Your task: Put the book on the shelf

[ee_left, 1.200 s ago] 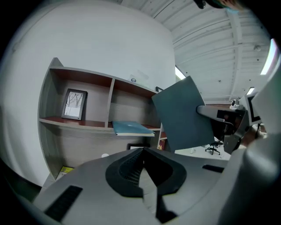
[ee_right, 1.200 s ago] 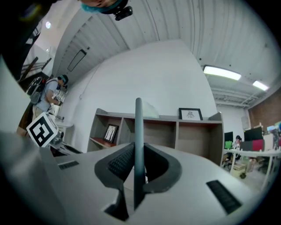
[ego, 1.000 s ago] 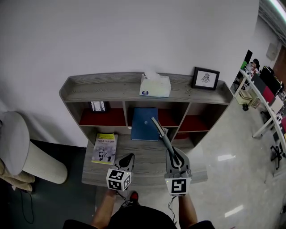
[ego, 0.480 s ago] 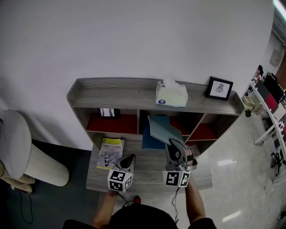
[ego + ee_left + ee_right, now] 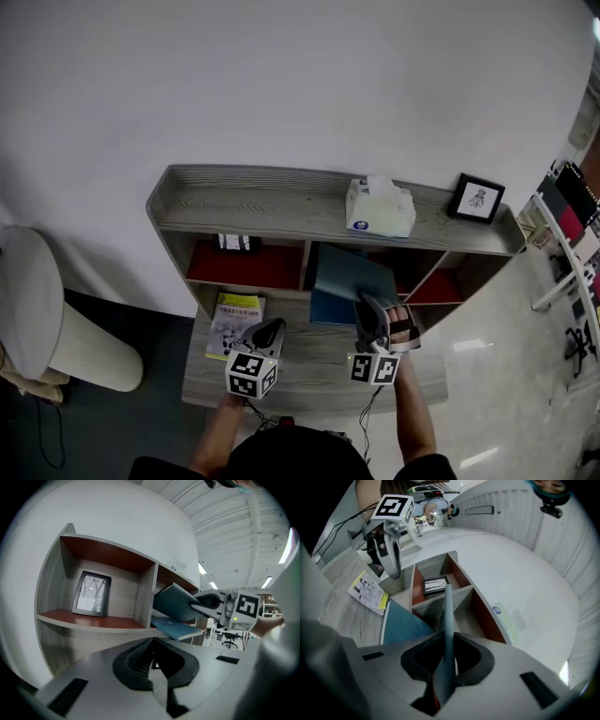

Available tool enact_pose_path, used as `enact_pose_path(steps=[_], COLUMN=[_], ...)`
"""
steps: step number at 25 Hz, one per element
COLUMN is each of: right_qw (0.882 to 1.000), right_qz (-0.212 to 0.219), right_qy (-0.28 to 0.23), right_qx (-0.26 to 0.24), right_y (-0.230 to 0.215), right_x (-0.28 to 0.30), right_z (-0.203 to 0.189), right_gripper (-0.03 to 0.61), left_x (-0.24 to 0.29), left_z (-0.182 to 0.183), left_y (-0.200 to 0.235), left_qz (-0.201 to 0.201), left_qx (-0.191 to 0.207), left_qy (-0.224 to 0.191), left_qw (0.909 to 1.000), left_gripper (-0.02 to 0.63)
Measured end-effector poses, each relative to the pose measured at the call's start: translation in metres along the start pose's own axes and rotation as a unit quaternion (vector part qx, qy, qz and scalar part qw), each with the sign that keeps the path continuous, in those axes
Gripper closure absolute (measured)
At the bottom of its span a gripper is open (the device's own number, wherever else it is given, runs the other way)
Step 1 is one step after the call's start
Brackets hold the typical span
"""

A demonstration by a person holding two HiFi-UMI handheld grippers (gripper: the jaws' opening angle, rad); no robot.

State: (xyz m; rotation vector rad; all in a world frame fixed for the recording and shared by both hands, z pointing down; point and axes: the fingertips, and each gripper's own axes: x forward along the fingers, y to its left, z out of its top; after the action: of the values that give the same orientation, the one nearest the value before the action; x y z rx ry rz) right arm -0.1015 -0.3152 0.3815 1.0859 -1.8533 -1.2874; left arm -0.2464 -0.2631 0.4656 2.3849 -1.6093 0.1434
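My right gripper (image 5: 367,306) is shut on a thin blue book (image 5: 352,271), held tilted at the mouth of the shelf's (image 5: 272,202) middle compartment. In the right gripper view the book (image 5: 447,616) runs edge-on between the jaws, pointing at the divider. A second blue book (image 5: 330,307) lies flat below it, half in that compartment. My left gripper (image 5: 270,330) hovers over the desk (image 5: 291,361) with its jaws together and nothing in them. The left gripper view shows the held book (image 5: 174,603) and the right gripper (image 5: 211,603) off to its right.
A yellow booklet (image 5: 235,323) lies on the desk's left side. A small framed picture (image 5: 236,242) stands in the left compartment. On the shelf's top sit a tissue box (image 5: 380,208) and a framed drawing (image 5: 478,199). A pale rounded stool (image 5: 37,314) stands at the far left.
The right gripper has swung the blue book from edge-on over the desk to cover-up and carried it to the middle compartment's opening. The left gripper has stayed put.
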Motion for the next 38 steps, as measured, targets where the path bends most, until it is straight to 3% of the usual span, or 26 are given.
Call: enact_pose_path(steps=[4, 11, 25, 31, 38], right_qw=[0.999, 0.997, 0.995, 0.993, 0.988], right_qz=[0.012, 0.042, 0.077, 0.106, 0.142], right_qy=[0.007, 0.015, 0.026, 0.045, 0.061], right_qx=[-0.037, -0.061, -0.050, -0.010, -0.021], right_y=[0.011, 0.025, 0.040, 0.045, 0.051], right_x=[0.015, 0.039, 0.051, 0.049, 0.048], right_z=[-0.004, -0.011, -0.027, -0.032, -0.038], right_gripper=[0.506, 0.505, 0.502, 0.459, 0.410], left_x=[0.004, 0.013, 0.024, 0.026, 0.024], left_z=[0.000, 0.004, 0.001, 0.000, 0.001], left_y=[0.005, 0.017, 0.023, 0.017, 0.014], left_qz=[-0.002, 0.001, 0.000, -0.006, -0.009], left_qx=[-0.002, -0.010, -0.014, -0.011, -0.009], left_qy=[0.002, 0.000, 0.007, 0.010, 0.010], left_qw=[1.0000, 1.0000, 0.9999, 0.9999, 0.9999], left_gripper=[0.606, 0.606, 0.606, 0.606, 0.606])
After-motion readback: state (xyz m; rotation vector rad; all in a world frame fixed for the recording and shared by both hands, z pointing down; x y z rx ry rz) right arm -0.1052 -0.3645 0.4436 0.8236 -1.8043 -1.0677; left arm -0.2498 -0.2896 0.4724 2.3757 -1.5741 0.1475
